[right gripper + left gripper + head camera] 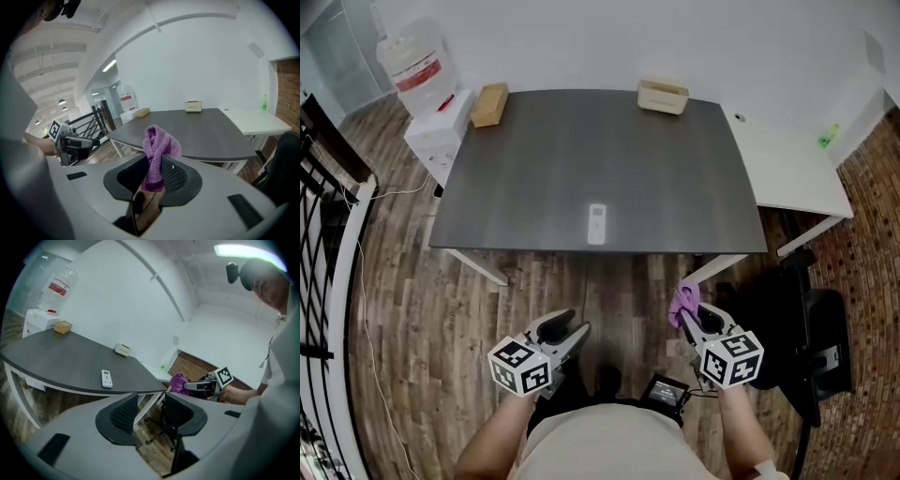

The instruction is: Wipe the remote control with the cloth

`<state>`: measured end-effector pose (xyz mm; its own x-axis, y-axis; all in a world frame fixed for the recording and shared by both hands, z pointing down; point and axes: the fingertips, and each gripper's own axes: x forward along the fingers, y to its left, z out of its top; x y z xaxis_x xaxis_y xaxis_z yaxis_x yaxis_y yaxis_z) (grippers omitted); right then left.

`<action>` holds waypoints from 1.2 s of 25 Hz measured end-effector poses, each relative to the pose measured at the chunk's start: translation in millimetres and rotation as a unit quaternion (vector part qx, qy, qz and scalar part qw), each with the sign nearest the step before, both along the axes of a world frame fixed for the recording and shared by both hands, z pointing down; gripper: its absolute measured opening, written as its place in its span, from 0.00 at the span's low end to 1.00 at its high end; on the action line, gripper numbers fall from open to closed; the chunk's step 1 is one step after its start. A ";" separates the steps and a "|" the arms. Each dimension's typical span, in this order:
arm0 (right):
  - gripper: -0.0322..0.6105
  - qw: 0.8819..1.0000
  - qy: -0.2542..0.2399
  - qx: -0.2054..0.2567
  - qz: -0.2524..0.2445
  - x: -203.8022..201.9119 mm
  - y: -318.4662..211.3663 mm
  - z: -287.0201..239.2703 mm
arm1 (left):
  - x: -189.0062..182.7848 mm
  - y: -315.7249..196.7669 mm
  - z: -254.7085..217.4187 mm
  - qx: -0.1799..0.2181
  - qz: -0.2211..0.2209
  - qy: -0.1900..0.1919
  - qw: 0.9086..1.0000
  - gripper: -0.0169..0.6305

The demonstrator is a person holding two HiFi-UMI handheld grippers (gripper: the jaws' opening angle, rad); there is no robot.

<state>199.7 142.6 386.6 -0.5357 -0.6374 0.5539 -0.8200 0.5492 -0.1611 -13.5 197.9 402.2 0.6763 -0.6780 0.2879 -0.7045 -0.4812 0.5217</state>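
Note:
A white remote control (596, 223) lies flat near the front edge of the dark grey table (544, 150); it also shows in the left gripper view as the remote (107, 378). My right gripper (689, 317) is shut on a purple cloth (682, 302), which stands up bunched between the jaws as the cloth (157, 152). My left gripper (574, 330) is open with nothing between its jaws. Both grippers hang over the wooden floor, short of the table's front edge. The left gripper view also catches the right gripper (187, 385) with the cloth (178, 381).
A tan box (489, 104) and a beige holder (662, 96) sit at the table's back edge. A white side table (787, 169) adjoins on the right, a black office chair (811, 337) below it. A water dispenser (427, 89) and black railing (323, 169) stand at left.

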 end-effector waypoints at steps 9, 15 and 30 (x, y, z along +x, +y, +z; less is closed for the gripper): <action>0.18 0.989 0.132 -0.022 -0.069 -65.4 -76.3 48.4 | -31.3 -96.4 63.8 -0.040 0.071 -0.089 0.993 0.27; 0.18 0.980 0.174 -0.040 -0.087 -108.0 -113.5 65.7 | -44.0 -144.0 85.7 -0.045 0.106 -0.116 0.986 0.27; 0.18 0.910 0.304 -0.004 -0.282 -178.0 -217.5 118.7 | -3.4 -197.8 144.7 -0.049 0.131 -0.267 0.954 0.28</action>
<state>21.7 -74.8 505.3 -0.3685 -0.3508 0.8609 -0.3473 0.9110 0.2226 -16.9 0.1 546.8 0.5589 -0.4575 0.6916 -0.7439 -0.6451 0.1744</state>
